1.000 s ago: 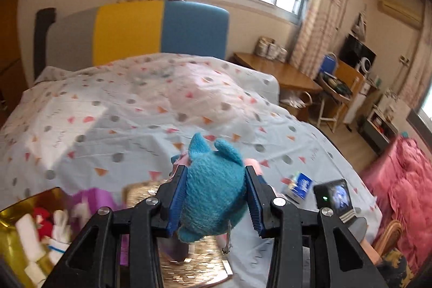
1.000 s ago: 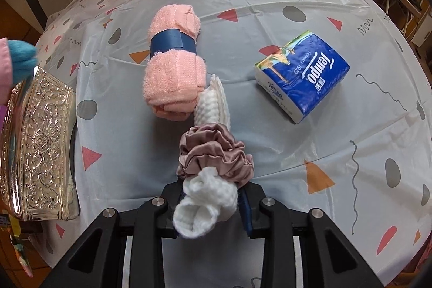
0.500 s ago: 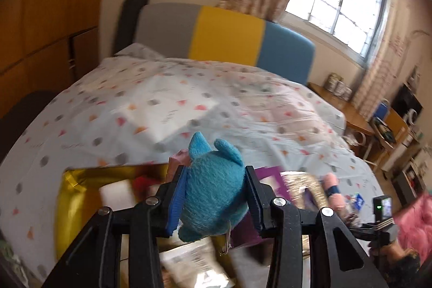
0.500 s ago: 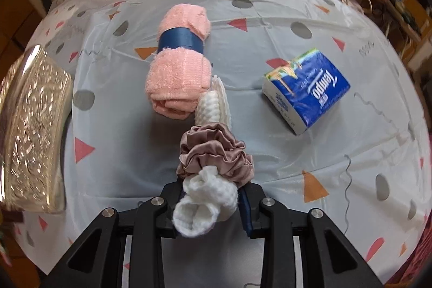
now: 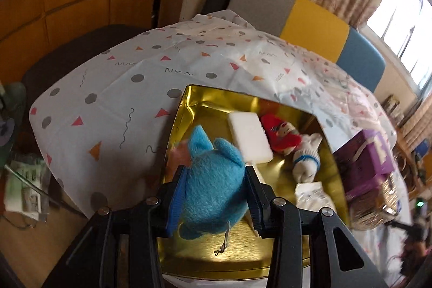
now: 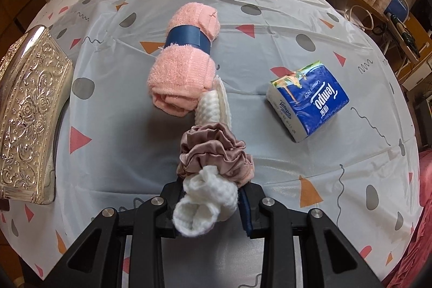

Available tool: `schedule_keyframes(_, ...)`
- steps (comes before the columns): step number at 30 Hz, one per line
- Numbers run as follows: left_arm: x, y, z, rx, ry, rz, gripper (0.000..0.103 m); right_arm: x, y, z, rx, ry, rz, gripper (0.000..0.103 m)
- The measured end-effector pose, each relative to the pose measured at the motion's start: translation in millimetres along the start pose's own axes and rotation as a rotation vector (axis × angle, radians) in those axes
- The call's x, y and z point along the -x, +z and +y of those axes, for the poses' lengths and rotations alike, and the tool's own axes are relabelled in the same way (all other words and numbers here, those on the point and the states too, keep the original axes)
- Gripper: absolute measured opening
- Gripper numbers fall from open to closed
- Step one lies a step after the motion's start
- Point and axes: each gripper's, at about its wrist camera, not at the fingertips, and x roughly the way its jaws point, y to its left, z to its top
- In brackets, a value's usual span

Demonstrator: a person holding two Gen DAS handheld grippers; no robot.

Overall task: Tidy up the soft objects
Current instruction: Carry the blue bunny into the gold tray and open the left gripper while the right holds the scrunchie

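Observation:
My left gripper is shut on a blue plush toy and holds it over the near left part of an open gold tin. Inside the tin lie a white pad, a red plush, a white sock and a white packet. My right gripper is shut on a rolled white cloth ringed by a mauve scrunchie, held above the bed. A pink rolled towel with a blue band lies just beyond it.
A blue Tempo tissue pack lies right of the towel. The embossed silver tin lid lies at the left. A purple box stands right of the tin. The patterned sheet ends at the bed edge on the left.
My left gripper swung left and tilted down with the blue plush, from facing the room to over the gold tin. My right gripper rose slightly, still holding the white roll.

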Motion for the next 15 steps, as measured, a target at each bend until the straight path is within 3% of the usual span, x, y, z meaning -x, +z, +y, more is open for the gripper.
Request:
schedule_keyframes(3,-9,9,-7,-0.034,-0.019,-0.002,0.042,-1,-1,2,0.0,-0.005,-0.002,0.032)
schedule_keyframes(9,-45,49,-22,-0.125,0.02,0.007,0.043,0,-1,2,0.001,-0.008,-0.004,0.032)
schedule_keyframes(15,-82,68,-21,-0.101,0.076,0.034,0.053,0,-2,3,0.0,-0.008,-0.005,0.032)
